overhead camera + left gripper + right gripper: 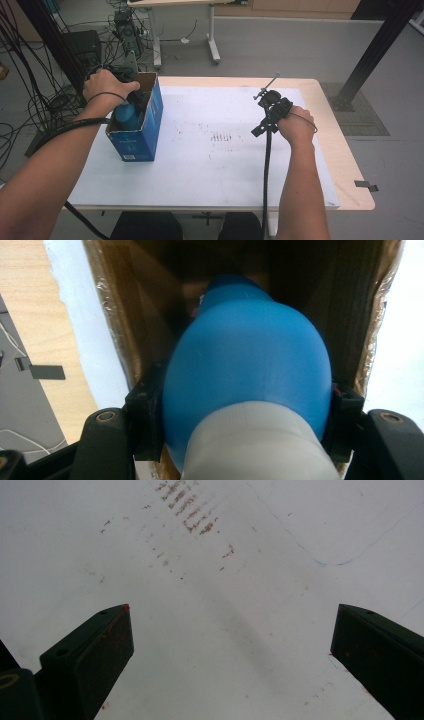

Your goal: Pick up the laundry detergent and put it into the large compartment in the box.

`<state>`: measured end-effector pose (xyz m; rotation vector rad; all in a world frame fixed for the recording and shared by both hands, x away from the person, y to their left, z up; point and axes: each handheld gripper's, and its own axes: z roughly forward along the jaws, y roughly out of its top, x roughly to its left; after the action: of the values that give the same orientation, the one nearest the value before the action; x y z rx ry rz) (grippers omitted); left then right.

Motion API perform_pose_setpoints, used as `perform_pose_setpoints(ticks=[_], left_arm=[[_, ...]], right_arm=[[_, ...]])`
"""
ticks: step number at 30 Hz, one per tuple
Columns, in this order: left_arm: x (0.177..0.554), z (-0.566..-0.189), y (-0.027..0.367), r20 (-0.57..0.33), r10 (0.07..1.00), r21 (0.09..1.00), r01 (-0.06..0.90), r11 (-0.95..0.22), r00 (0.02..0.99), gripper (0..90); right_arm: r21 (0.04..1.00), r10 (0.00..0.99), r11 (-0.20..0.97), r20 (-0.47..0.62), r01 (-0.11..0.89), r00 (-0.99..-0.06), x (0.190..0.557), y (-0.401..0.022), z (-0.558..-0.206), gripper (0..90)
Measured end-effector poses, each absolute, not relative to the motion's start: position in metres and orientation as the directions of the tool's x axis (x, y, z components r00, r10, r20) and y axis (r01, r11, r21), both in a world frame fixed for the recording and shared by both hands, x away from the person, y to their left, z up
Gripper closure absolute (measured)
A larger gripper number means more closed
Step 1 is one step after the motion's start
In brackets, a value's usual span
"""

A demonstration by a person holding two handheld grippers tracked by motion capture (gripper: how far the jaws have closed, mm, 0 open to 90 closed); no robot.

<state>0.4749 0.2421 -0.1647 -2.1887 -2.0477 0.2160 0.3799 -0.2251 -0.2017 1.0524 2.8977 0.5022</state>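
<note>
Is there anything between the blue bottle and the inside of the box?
Nothing visible. The left gripper is shut on the blue bottle, which already sits partly inside the open cardboard box; the bottom is too dark to judge.

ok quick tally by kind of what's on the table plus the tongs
open blue cardboard box: 1
rounded blue bottle with white end, gripped by the left tongs inside the box: 1
hand-held black tongs, left and right: 2
white mat with rusty marks: 1
total: 5

Both forearms are bare, each gripper (270,107) is black with blocky screw-holed jaws and a trailing black cable.
</note>
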Motion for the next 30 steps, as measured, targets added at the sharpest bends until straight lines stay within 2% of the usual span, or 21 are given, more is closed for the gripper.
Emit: perform_pose_setpoints(ticks=[30], left_arm=[[0.475,-0.184,0.236,-0.001,0.997,-0.212,0.974,-0.076,0.078,36.6]], right_arm=[[0.303,0.636,0.716,0.089,0.629,-0.767,0.376,-0.23,-0.202,3.5]])
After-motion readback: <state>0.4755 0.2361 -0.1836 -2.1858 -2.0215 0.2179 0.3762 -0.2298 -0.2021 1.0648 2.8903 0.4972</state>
